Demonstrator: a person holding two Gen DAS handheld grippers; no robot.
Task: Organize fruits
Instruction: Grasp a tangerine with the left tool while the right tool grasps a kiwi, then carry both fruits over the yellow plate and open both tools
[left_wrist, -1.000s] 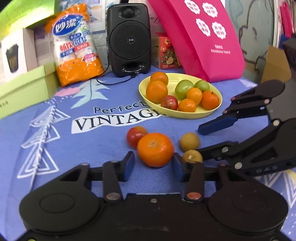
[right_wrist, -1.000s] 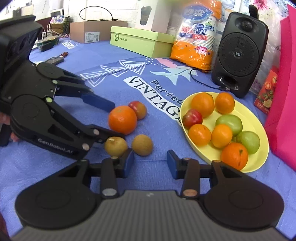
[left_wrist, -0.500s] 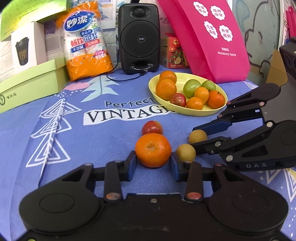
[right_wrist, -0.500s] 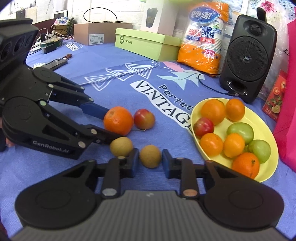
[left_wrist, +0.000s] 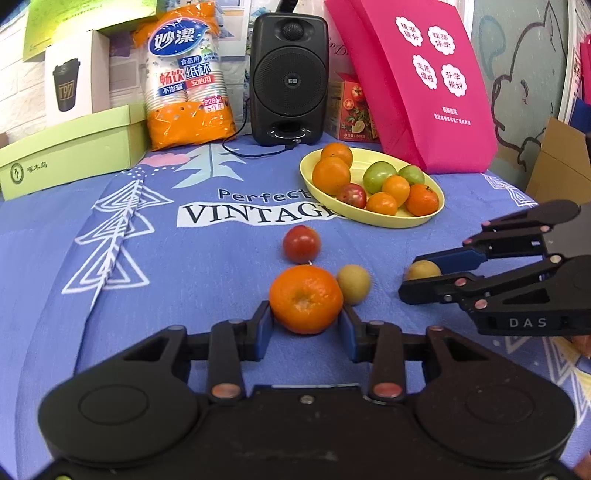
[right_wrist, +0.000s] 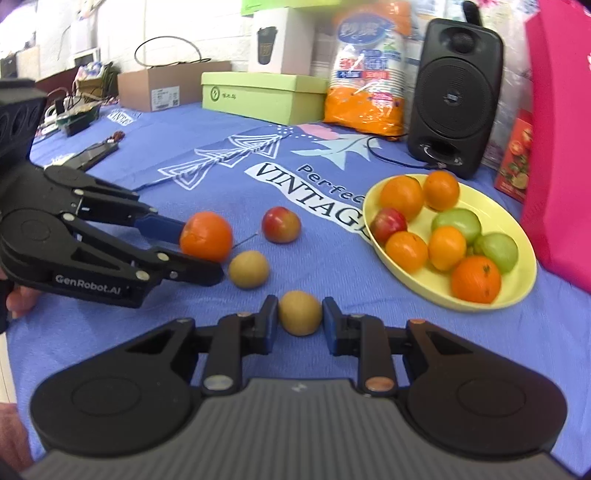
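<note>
My left gripper (left_wrist: 306, 322) is shut on a large orange (left_wrist: 306, 298) on the blue cloth; it shows in the right wrist view too (right_wrist: 205, 236). My right gripper (right_wrist: 299, 320) is shut on a small brown fruit (right_wrist: 299, 312), also seen between its fingers in the left wrist view (left_wrist: 423, 270). A second brown fruit (left_wrist: 353, 284) lies just right of the orange. A red fruit (left_wrist: 301, 244) lies behind it. A yellow plate (left_wrist: 402, 220) at the back right holds several oranges, green fruits and a red one.
A black speaker (left_wrist: 289, 75) with a cable, an orange bag of paper cups (left_wrist: 186, 79), a green box (left_wrist: 70, 155) and a pink bag (left_wrist: 417, 85) stand along the back. A cardboard box (right_wrist: 173, 88) and cables lie far left.
Both grippers moved forward and closed: the left around the orange, the right around the small brown fruit. The right gripper with its fruit now sits farther right of the other brown fruit.
</note>
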